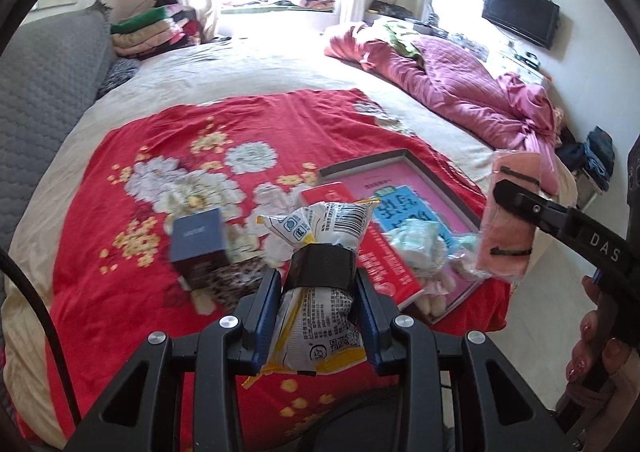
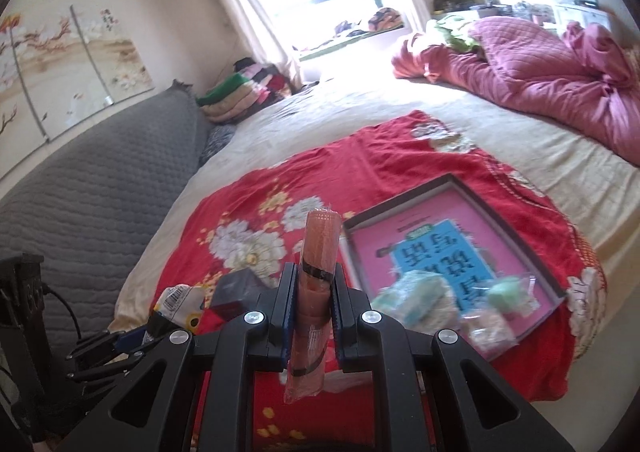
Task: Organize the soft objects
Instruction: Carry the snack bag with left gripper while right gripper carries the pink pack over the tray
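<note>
Two grippers, each pinching a soft packet above a red floral blanket (image 1: 160,179).

Left wrist view: left gripper (image 1: 318,288) clamps a barcoded snack bag (image 1: 320,316); red book (image 1: 376,252) visible only here; "DAS" on right gripper (image 1: 510,187).
Right wrist view: right gripper (image 2: 314,292) squeezes a pink rolled packet (image 2: 316,276); tray (image 2: 556,284) right; wall painting (image 2: 60,63) far left.

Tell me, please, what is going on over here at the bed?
A person is sorting soft things on a bed with a gripper in each hand. The left gripper is clamped on a white and yellow snack packet bound with black tape. The right gripper is shut on a rolled orange cloth in clear wrap. Both are held above the red floral blanket, near a shallow tray holding a pink book and some small wrapped items.
</note>
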`<state>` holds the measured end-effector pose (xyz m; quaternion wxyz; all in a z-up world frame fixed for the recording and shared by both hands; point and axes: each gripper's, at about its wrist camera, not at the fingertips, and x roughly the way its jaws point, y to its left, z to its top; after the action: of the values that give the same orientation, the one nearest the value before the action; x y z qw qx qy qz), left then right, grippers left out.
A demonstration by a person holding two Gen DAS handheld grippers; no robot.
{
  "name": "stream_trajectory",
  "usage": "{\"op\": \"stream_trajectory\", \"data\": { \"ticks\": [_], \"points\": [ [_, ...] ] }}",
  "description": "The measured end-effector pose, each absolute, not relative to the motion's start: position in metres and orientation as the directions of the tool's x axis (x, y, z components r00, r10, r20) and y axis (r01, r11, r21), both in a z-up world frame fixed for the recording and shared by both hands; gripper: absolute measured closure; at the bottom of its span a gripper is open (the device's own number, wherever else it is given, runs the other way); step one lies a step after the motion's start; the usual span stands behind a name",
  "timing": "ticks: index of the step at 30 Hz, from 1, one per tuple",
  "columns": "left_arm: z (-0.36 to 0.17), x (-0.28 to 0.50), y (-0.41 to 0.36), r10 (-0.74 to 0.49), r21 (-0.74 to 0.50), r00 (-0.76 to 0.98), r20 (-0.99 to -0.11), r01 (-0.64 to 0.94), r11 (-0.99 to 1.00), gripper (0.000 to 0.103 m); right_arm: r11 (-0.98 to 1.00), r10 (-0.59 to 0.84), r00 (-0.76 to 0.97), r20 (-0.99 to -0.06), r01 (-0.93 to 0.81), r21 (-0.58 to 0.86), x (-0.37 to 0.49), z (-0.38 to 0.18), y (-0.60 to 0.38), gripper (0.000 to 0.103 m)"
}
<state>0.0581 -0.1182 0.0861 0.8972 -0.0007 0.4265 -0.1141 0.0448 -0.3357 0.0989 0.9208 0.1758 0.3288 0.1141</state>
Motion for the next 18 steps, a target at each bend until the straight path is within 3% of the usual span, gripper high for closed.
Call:
{"op": "stream_trajectory", "data": {
  "ticks": [12, 18],
  "points": [
    [0.064, 0.087, -0.203, -0.279, -0.101, 0.528, -0.802, 0.34, 0.935, 0.066, 0.919, 0.193, 0.792, -0.579, 0.061, 0.39, 0.042, 0.091, -0.417, 0.088],
    [0.044, 0.099, -0.239, -0.302, -0.113, 0.472, -0.828, 0.387, 0.915, 0.066, 0.901, 0.195, 0.794, -0.576, 0.086, 0.425, 0.046, 0.082, -0.44, 0.088]
  ]
}}
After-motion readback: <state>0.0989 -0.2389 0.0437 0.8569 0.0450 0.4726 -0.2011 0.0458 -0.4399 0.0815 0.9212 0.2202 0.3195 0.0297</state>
